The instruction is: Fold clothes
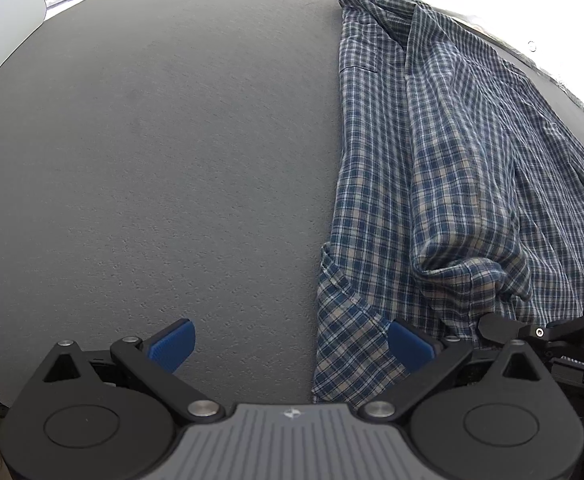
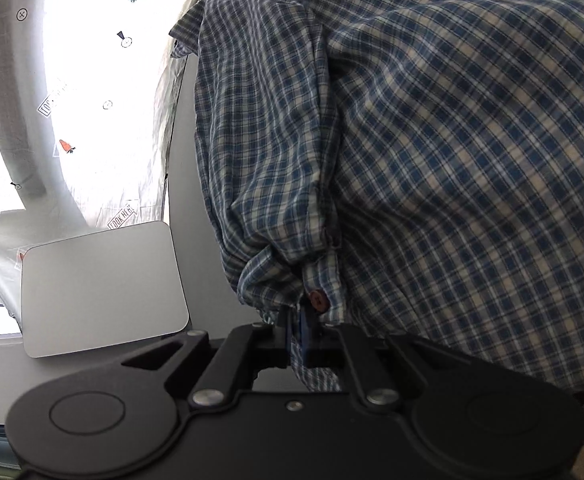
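Note:
A blue and cream plaid shirt (image 1: 431,168) lies along the right side of the grey table (image 1: 152,160). A sleeve (image 1: 463,216) is bunched on top of the body. My left gripper (image 1: 292,346) is open above the table with nothing held. Its left blue pad (image 1: 172,344) is over bare table and its right pad (image 1: 409,346) is over the shirt's near edge. In the right wrist view the shirt (image 2: 451,140) fills the right half. My right gripper (image 2: 301,322) is shut on the sleeve cuff, just under a brown button (image 2: 318,300), and the cloth gathers above it.
A silver flat slab with rounded corners (image 2: 100,292) lies on the table left of the shirt. Beyond the table's edge is a white sheet printed with carrots (image 2: 104,92). Black parts of the right tool (image 1: 563,336) show at the lower right in the left wrist view.

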`<state>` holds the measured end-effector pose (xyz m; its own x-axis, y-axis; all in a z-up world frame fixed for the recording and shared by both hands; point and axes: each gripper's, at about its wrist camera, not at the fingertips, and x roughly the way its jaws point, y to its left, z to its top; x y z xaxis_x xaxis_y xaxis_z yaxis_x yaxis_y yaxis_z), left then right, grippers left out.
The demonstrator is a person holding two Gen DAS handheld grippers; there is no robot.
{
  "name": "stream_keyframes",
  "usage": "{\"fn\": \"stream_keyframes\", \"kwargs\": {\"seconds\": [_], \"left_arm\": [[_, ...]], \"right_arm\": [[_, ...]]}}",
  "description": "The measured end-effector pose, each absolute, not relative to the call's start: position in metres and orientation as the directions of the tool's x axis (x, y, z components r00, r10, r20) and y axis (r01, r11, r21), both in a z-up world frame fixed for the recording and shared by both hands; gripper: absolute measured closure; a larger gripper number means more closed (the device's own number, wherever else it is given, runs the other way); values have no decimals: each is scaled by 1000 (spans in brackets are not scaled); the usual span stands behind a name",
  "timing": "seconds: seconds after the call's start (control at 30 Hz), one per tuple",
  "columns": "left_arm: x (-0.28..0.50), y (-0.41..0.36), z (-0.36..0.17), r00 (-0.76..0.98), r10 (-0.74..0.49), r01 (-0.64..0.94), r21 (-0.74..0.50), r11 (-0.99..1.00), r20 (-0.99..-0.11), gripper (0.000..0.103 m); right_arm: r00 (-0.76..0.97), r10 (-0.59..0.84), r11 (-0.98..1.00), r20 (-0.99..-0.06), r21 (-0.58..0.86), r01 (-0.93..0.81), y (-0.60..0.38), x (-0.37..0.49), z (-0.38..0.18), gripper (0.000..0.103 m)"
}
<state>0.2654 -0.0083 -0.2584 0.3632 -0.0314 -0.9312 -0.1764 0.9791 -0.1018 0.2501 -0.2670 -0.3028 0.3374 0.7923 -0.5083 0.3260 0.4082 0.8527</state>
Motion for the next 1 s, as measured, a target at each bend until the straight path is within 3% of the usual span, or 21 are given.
{"fn": "stream_keyframes", "kwargs": {"seconds": [0.07,0.17,0.3,0.43,0.63,0.73,0.9,1.0], "left_arm": [[265,-9,-256,367,-29,-180,-102,978,-930,1],[265,-8,-254,371,-26,-187,-103,977,-928,1],[260,-5,-253,365,-15,-198,-94,976,-931,1],[257,0,-252,363,-3,-219,-88,972,-932,1],[257,8,-251,366,12,-259,-89,962,-931,1],[261,8,-249,376,12,-273,-98,957,-926,1],[274,1,-247,396,8,-270,-108,957,-918,1],[286,-6,-245,408,14,-264,-103,959,-913,1]], "right_arm": [[338,798,414,-498,862,292,-269,251,-294,91],[380,827,367,-414,910,192,-271,253,-275,75],[450,843,275,-294,955,109,-275,259,-261,74],[420,808,384,-413,910,157,-265,276,-268,77],[200,784,540,-587,805,247,-235,277,-306,88],[186,788,557,-587,808,193,-232,277,-297,88],[314,812,475,-492,870,134,-242,299,-271,87],[366,794,470,-486,872,137,-254,310,-267,87]]}}
